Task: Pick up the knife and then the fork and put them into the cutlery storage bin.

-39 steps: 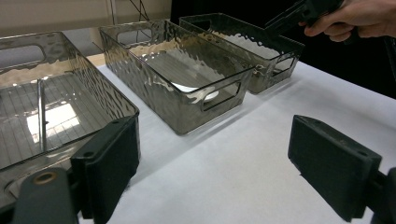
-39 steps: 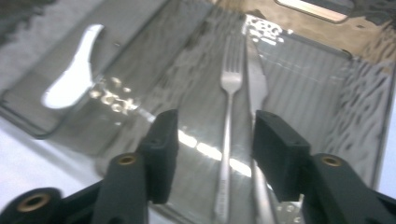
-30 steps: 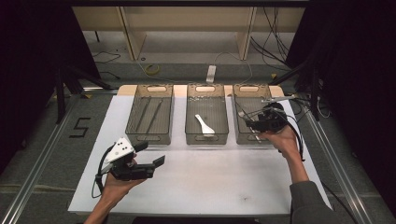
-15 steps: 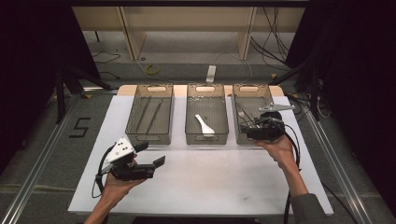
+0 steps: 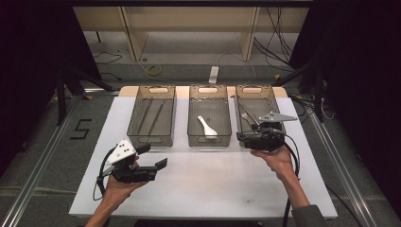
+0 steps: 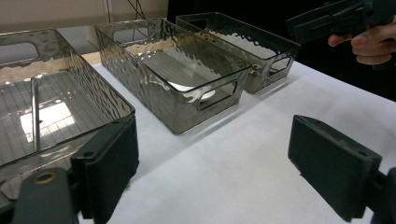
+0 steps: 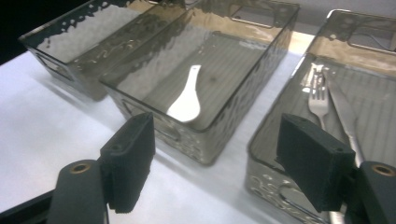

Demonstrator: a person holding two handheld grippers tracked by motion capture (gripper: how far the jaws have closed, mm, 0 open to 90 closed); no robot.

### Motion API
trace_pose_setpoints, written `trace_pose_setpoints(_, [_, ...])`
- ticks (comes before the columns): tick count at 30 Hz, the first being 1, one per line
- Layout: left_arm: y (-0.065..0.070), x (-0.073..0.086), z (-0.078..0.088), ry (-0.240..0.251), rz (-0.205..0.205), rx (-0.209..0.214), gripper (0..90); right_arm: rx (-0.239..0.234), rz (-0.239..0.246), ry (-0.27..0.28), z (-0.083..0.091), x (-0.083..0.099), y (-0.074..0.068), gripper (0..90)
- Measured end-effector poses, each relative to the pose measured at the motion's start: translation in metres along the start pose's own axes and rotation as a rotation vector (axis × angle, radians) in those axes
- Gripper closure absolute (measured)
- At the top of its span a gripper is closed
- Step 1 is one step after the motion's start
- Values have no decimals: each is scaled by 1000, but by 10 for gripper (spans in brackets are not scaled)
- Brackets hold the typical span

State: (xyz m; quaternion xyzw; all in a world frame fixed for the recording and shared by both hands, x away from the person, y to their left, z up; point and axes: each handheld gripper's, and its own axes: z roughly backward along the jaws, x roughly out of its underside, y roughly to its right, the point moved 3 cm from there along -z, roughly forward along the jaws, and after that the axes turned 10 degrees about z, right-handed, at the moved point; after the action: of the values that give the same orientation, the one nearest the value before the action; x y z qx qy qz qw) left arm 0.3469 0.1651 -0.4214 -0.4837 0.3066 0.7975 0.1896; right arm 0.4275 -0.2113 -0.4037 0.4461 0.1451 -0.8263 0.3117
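Observation:
Three clear bins stand in a row on a white mat (image 5: 213, 184). The left bin (image 5: 150, 142) holds thin dark sticks (image 5: 151, 116). A white spoon (image 5: 207, 126) (image 7: 187, 95) lies in the middle bin (image 5: 209, 142). A fork (image 7: 319, 100) and a knife (image 7: 343, 112) lie in the right bin (image 5: 255, 87). My right gripper (image 5: 242, 137) (image 7: 219, 158) hovers at that bin's near left corner, open and empty; its jaws have just been opening. My left gripper (image 5: 153, 156) (image 6: 210, 163) is held low over the mat before the left bin, open with nothing between its jaws.
Bare mat stretches between the bins and the near edge. A low shelf frame and cables sit on the floor beyond the table. Metal rails run along both sides of the table. The right gripper (image 6: 327, 21) shows far off in the left gripper view.
My right gripper has drawn back from over the right bin toward the person and slightly left, and its jaws stand wider. The left gripper has stayed put.

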Motion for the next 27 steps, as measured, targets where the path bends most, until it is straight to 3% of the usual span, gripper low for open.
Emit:
trace_pose_setpoints(10, [0, 0, 0, -4, 0, 2, 155, -25, 0, 51, 6, 3, -13, 267])
trace_pose_setpoints(27, [1, 0, 0, -4, 1, 5, 155, -47, 10, 89, 14, 22, -28, 242])
